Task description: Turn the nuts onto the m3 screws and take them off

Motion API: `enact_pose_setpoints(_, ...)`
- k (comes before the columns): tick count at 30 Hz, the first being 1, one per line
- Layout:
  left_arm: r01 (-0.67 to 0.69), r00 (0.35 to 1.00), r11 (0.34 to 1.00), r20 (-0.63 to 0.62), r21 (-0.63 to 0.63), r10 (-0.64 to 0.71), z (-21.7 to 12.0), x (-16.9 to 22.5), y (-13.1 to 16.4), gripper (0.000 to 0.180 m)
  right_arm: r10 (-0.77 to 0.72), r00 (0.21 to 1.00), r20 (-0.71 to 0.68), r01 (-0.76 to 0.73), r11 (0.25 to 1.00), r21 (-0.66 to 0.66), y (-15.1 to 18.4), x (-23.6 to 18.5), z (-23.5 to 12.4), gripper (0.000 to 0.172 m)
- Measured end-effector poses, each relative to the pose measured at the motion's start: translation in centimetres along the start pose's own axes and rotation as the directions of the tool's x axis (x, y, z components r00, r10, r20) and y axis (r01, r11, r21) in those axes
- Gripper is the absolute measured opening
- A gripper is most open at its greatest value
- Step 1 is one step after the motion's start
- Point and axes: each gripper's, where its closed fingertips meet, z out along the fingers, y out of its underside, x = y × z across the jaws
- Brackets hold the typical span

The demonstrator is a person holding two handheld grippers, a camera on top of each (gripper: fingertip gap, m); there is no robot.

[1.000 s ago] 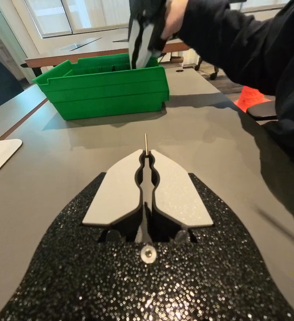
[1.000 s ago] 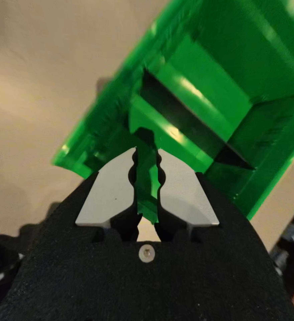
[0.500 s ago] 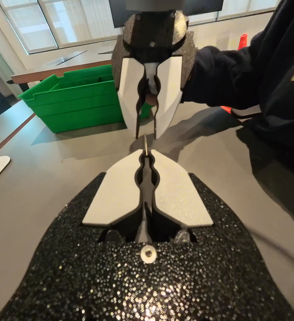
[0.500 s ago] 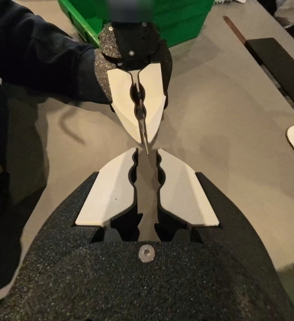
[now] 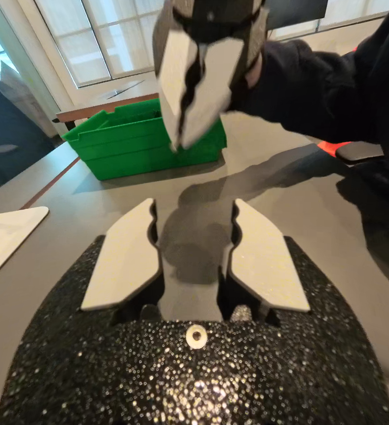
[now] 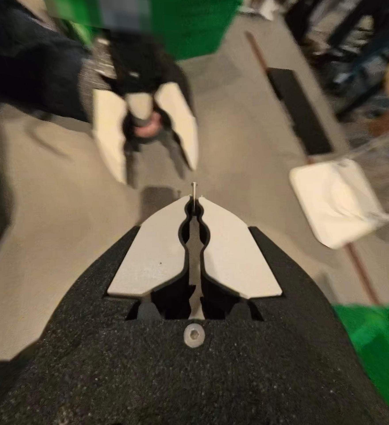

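My right gripper (image 6: pixel 194 198) is shut on a thin silver M3 screw (image 6: pixel 193 189); the screw sticks out past the fingertips with its head at the far end. In the left wrist view the right gripper (image 5: pixel 177 143) hangs above the green bin, shut, blurred. My left gripper (image 5: pixel 194 203) is open wide and empty over the grey table (image 5: pixel 120 197). It also shows in the right wrist view (image 6: pixel 156 170), open, just beyond the screw. No nut is visible.
A green plastic bin (image 5: pixel 124 147) stands at the back of the table. A white tray (image 5: pixel 7 234) lies at the left edge; it shows at the right in the right wrist view (image 6: pixel 333 202). A person's dark sleeve (image 5: pixel 327 96) reaches in from the right. Across from one pair of fingers to the other is roughly 6 cm.
The screw passed from my left gripper to my right one: the right closed on it, the left opened wide. The right gripper then lifted away toward the bin.
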Motion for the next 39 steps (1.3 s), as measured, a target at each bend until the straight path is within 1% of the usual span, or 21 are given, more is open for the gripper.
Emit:
enact_pose_setpoints(2, 0.034, 0.999, 0.999, 0.012, 0.004, -0.034, 0.0, -0.5, 0.0, 0.08, -0.005, 0.983, -0.181, -0.009, 0.997, -0.079, 1.7, 5.3, -3.5, 0.002)
enact_pose_setpoints(4, 0.053, 0.998, 0.998, 0.032, 0.03, -0.054, -0.1, -0.9, -0.3, 0.086, 0.016, 0.95, -0.311, -0.099, 0.963, -0.251, 6.1, 10.8, -6.8, 0.002)
enact_pose_setpoints(6, 0.066, 0.996, 0.996, 0.052, 0.056, -0.069, -0.3, -1.4, -0.5, 0.091, 0.049, 0.937, -0.346, -0.195, 0.895, -0.402, 11.2, 14.8, -8.7, 0.002)
enact_pose_setpoints(7, 0.074, 0.995, 0.995, 0.059, 0.063, -0.078, -0.4, -1.6, -0.6, 0.094, 0.067, 0.944, -0.324, -0.217, 0.866, -0.451, 13.2, 15.9, -8.9, 0.002)
enact_pose_setpoints(9, 0.086, 0.994, 0.994, 0.066, 0.069, -0.09, -0.5, -1.8, -0.6, 0.097, 0.067, 0.962, -0.266, -0.205, 0.819, -0.536, 16.8, 17.6, -8.5, 0.002)
enact_pose_setpoints(12, 0.087, 0.993, 0.994, 0.07, 0.072, -0.092, -0.5, -1.9, -0.6, 0.099, -0.025, 0.986, -0.165, -0.091, 0.747, -0.658, 20.9, 18.8, -7.4, 0.002)
enact_pose_setpoints(13, 0.086, 0.993, 0.994, 0.07, 0.07, -0.091, -0.5, -1.9, -0.6, 0.099, -0.025, 0.993, -0.118, -0.063, 0.723, -0.688, 21.8, 18.6, -7.1, 0.002)
enact_pose_setpoints(15, 0.084, 0.994, 0.994, 0.071, 0.064, -0.088, -0.4, -1.9, -0.5, 0.1, 0.039, 0.998, -0.047, -0.06, 0.696, -0.715, 23.1, 18.0, -6.3, 0.002)
enact_pose_setpoints(17, 0.081, 0.994, 0.995, 0.07, 0.061, -0.085, -0.4, -1.8, -0.5, 0.1, 0.121, 0.993, -0.008, -0.088, 0.676, -0.731, 23.9, 17.6, -5.7, 0.002)
enact_pose_setpoints(19, 0.08, 0.994, 0.995, 0.069, 0.06, -0.084, -0.4, -1.8, -0.5, 0.1, 0.192, 0.981, 0.003, -0.126, 0.654, -0.746, 24.7, 17.3, -5.3, 0.002)
enact_pose_setpoints(21, 0.084, 0.994, 0.994, 0.07, 0.064, -0.088, -0.4, -1.9, -0.5, 0.1, 0.293, 0.956, -0.011, -0.196, 0.612, -0.766, 25.3, 17.0, -5.1, 0.002)
enact_pose_setpoints(22, 0.086, 0.993, 0.994, 0.07, 0.066, -0.091, -0.5, -1.9, -0.5, 0.1, 0.321, 0.947, -0.016, -0.218, 0.605, -0.766, 25.5, 16.9, -5.0, 0.002)
enact_pose_setpoints(26, 0.097, 0.992, 0.993, 0.068, 0.074, -0.102, -0.5, -2.0, -0.6, 0.099, 0.319, 0.948, -0.014, -0.206, 0.578, -0.789, 26.3, 16.9, -4.9, 0.003)
enact_pose_setpoints(27, 0.098, 0.992, 0.992, 0.069, 0.075, -0.103, -0.6, -2.1, -0.6, 0.096, 0.326, 0.945, -0.016, -0.211, 0.574, -0.791, 26.3, 16.8, -4.9, 0.004)
enact_pose_setpoints(29, 0.101, 0.991, 0.992, 0.085, 0.076, -0.108, -0.6, -2.3, -0.6, 0.086, 0.363, 0.931, -0.033, -0.246, 0.558, -0.792, 26.0, 16.7, -5.1, 0.02)
enact_pose_setpoints(30, 0.101, 0.99, 0.992, 0.086, 0.076, -0.107, -0.6, -2.3, -0.6, 0.086, 0.379, 0.924, -0.058, -0.276, 0.551, -0.787, 25.8, 16.8, -5.3, 0.024)
enact_pose_setpoints(32, 0.099, 0.99, 0.992, 0.089, 0.078, -0.106, -0.6, -2.4, -0.6, 0.085, 0.401, 0.91, -0.105, -0.337, 0.567, -0.752, 24.6, 17.3, -6.0, 0.024)
enact_pose_setpoints(34, 0.1, 0.99, 0.992, 0.094, 0.079, -0.107, -0.6, -2.5, -0.6, 0.085, 0.382, 0.909, -0.167, -0.385, 0.615, -0.688, 22.6, 18.2, -7.3, 0.021)
enact_pose_setpoints(35, 0.101, 0.989, 0.992, 0.095, 0.08, -0.109, -0.6, -2.5, -0.6, 0.085, 0.369, 0.908, -0.2, -0.406, 0.653, -0.64, 20.9, 18.6, -8.2, 0.02)
enact_pose_setpoints(37, 0.103, 0.989, 0.991, 0.098, 0.083, -0.111, -0.6, -2.6, -0.6, 0.085, 0.349, 0.901, -0.257, -0.433, 0.757, -0.489, 16.0, 18.6, -9.7, 0.017)
enact_pose_setpoints(39, 0.105, 0.988, 0.991, 0.1, 0.084, -0.114, -0.7, -2.7, -0.6, 0.085, 0.354, 0.895, -0.27, -0.425, 0.859, -0.284, 9.8, 17.2, -10.8, 0.014)
